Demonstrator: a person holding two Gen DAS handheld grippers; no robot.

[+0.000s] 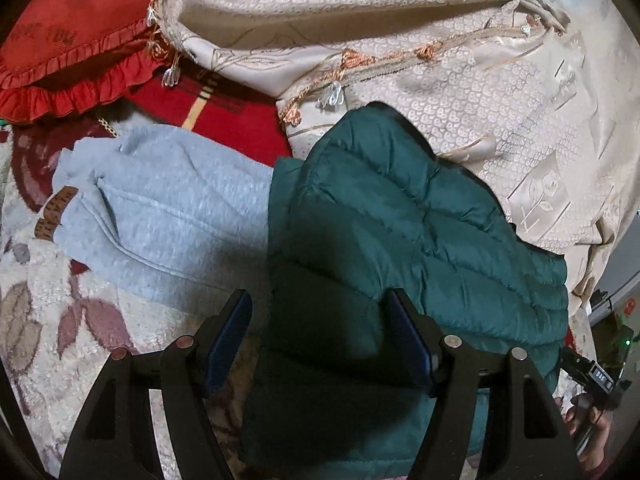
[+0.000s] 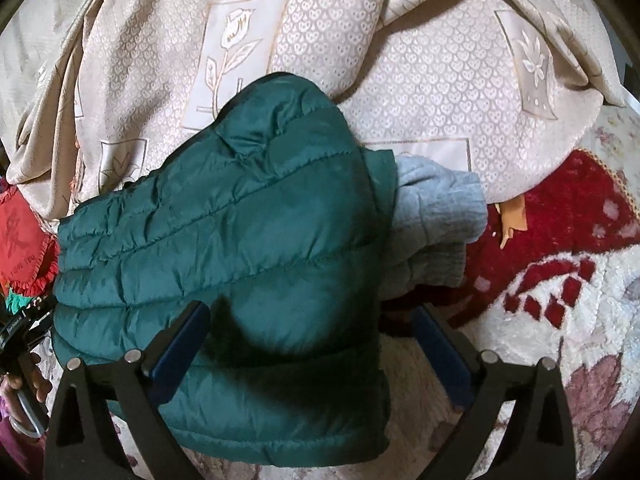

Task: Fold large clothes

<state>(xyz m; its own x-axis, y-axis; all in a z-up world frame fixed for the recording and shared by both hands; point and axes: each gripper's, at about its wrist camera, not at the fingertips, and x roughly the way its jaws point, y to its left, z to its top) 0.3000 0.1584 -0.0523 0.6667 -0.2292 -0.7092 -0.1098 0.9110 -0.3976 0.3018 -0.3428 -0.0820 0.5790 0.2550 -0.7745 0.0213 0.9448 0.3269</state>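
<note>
A dark green quilted puffer jacket (image 1: pixel 408 240) with grey knit sleeves lies on a floral blanket; it also shows in the right wrist view (image 2: pixel 240 240). One grey sleeve (image 1: pixel 160 208) spreads flat to the left. The other grey sleeve (image 2: pixel 436 216) lies bunched at the jacket's right side. My left gripper (image 1: pixel 320 312) is open, its jaws set wide over the jacket's left edge, holding nothing. My right gripper (image 2: pixel 316 320) is open, its jaws straddling the jacket's right edge, holding nothing.
A beige patterned curtain cloth (image 1: pixel 400 40) is heaped behind the jacket, also in the right wrist view (image 2: pixel 320 40). A red frilled cushion (image 1: pixel 72 40) lies far left. A red and white floral blanket (image 2: pixel 560 280) covers the surface. The other gripper's handle shows at each view's edge.
</note>
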